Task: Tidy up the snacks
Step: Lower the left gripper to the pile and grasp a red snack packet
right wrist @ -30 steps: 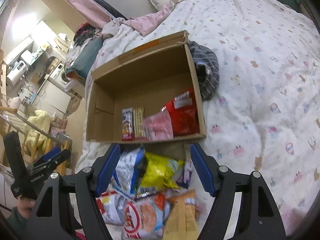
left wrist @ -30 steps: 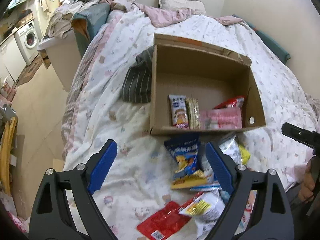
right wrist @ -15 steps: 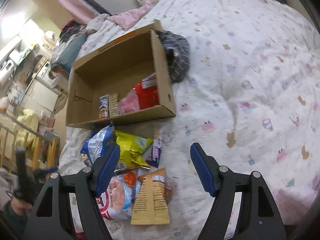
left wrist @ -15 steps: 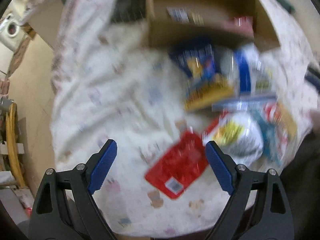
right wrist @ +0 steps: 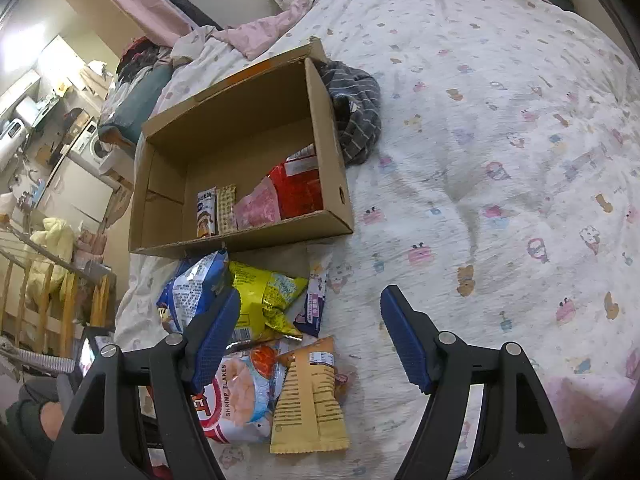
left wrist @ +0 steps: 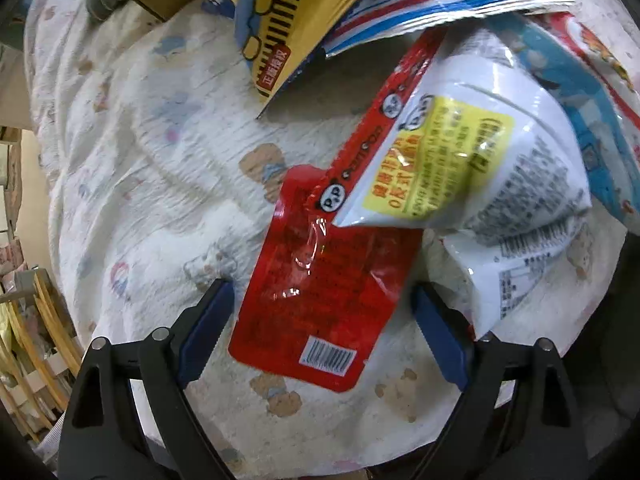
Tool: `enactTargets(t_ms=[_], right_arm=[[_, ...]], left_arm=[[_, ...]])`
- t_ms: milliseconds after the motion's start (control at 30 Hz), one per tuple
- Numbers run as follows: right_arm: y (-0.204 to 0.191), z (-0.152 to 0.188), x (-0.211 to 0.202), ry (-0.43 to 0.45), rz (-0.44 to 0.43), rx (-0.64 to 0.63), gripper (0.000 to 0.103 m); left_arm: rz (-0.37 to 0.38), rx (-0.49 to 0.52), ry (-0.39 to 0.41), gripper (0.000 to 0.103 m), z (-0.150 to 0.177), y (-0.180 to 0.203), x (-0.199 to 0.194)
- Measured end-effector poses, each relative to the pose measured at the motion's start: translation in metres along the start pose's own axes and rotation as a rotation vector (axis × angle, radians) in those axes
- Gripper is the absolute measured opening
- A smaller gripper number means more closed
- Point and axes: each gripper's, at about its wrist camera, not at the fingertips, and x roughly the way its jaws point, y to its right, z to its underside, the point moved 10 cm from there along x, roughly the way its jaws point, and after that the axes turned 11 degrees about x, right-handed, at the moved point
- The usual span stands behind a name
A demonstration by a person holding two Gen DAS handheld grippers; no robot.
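Left gripper poised straight down over red flat pouch, jaws spread wide either side, pads not pressing, nothing held.

Jaws just been opening a little more; pouch between them, flat on quilt, top corner tucked under white-and-yellow bag. Right gripper also wide open and empty, hovering beside the loose pile. Task early to midway, by the look. Cardboard box holds about four packets lined along near wall: small blue-white packet, tan cracker bar, pink pack, red bag; rest of box bare. Still outside: blue bag, yellow bag, shrimp flakes bag, tan barcode bag, small dark packet, possibly more hidden.
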Motion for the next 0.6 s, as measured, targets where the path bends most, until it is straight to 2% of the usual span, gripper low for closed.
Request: enactTargets(t_ms=[133,200,267,367,600], right_arm=[[0.0,0.001,0.0,0.0,0.005,-0.007,0.075],[-0.001,0.001,0.0,0.0,0.004,-0.005,0.075],[-0.001,0.001,0.0,-0.001,0.002,-0.002,0.075],[0.0,0.002,0.0,-0.002,0.001,0.001,0.075],[0.002,0.001,-0.002,0.0,-0.008,0.013,0.075]], left_arm=[[0.054,-0.023,0.015,0.088,-0.007,-0.004,0.0],[0.068,-0.022,0.025,0.082,-0.007,-0.005,-0.003],[0.083,-0.015,0.034,0.066,-0.005,-0.006,-0.009],[0.093,-0.022,0.054,0.056,-0.001,-0.008,-0.021],[0.112,-0.052,0.132,0.048,0.003,-0.011,-0.051]])
